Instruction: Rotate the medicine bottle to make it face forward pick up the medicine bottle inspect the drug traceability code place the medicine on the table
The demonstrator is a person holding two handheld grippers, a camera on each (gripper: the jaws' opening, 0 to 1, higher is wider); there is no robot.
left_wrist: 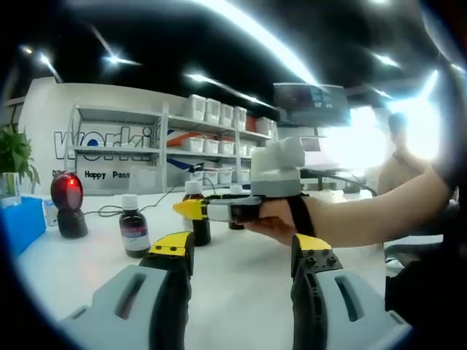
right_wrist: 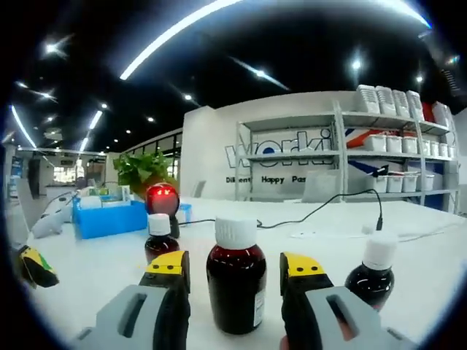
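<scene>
the right tongs [right_wrist: 235,273] stand spread around a dark brown glass medicine bottle with white cap [right_wrist: 236,275] on the white tabletop [right_wrist: 102,266], not clearly touching; the left tongs [left_wrist: 243,251] are spread, holding nothing.

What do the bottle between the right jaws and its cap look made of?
Medicine bottle: dark amber-brown, glossy, with light glinting on its shoulder; glass or clear plastic, which one I cannot tell. Its cap: white and matte, with fine vertical ribs, probably moulded plastic. The right gripper stands open around it.
</scene>
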